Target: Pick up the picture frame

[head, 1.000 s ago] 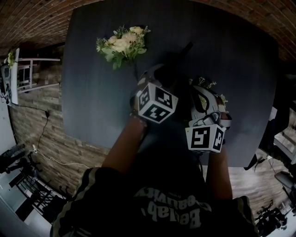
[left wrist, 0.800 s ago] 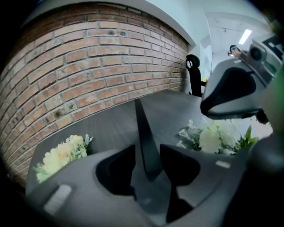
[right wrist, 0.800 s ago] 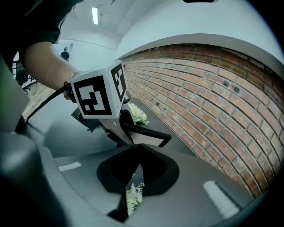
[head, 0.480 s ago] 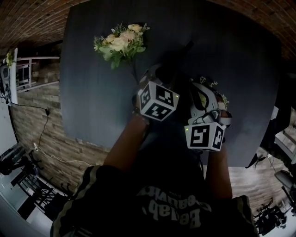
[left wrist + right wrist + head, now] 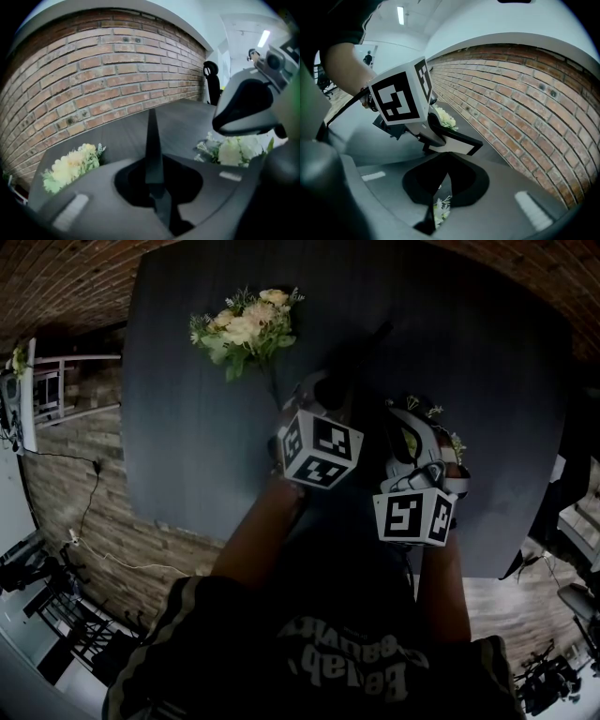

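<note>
Looking down, and along the jaws.
Hanging high above the dark table [image 5: 187, 456], aiming steeply down; in both gripper views, riding low over it, facing the brick wall [image 5: 93, 70] beyond, sharing the picture frame [image 5: 152, 140] close up.

A dark grey table [image 5: 187, 427] stands close to a curved red brick wall [image 5: 93, 70], and above it the white ceiling carries one long strip lamp [image 5: 400, 15]. The floor [image 5: 75, 474] looks like pale planks. On it are a white piece of furniture with bars [image 5: 56, 390] and a thin black cable [image 5: 86, 507].
</note>
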A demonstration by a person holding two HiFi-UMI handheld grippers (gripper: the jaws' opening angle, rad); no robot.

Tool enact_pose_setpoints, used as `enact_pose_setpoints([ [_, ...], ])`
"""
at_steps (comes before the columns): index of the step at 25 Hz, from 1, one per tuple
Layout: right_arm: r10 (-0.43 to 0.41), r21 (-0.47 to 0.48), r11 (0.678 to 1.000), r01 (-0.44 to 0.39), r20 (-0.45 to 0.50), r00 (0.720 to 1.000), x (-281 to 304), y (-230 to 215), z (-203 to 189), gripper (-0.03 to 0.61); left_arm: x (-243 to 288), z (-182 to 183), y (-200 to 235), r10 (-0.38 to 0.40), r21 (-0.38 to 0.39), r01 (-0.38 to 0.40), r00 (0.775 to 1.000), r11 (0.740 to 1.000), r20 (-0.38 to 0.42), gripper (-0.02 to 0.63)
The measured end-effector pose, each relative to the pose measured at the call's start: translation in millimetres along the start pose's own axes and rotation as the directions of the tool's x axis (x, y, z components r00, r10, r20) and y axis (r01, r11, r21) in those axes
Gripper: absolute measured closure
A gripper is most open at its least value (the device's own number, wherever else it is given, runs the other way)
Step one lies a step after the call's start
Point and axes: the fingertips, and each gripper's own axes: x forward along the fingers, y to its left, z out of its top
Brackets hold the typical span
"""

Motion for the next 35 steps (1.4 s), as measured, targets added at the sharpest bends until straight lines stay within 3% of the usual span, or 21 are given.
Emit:
enact_pose_setpoints([
  [19, -0.071, -0.015, 0.997, 0.072, 0.049, 0.996, -38.8, -2.7, 37.2, 0.572, -62.5, 26.4, 2.5, 0.050, 0.022, -0.052, 0.995, 0.998, 0.081, 0.595],
  [35, -0.166, 0.001, 0.986, 0.168, 0.130, 0.978, -87.4, -3.7, 83.8, 0.572, -140.0, 48.1, 0.4, 0.080, 0.046, -0.088, 0.985, 0.995, 0.154, 0.595],
])
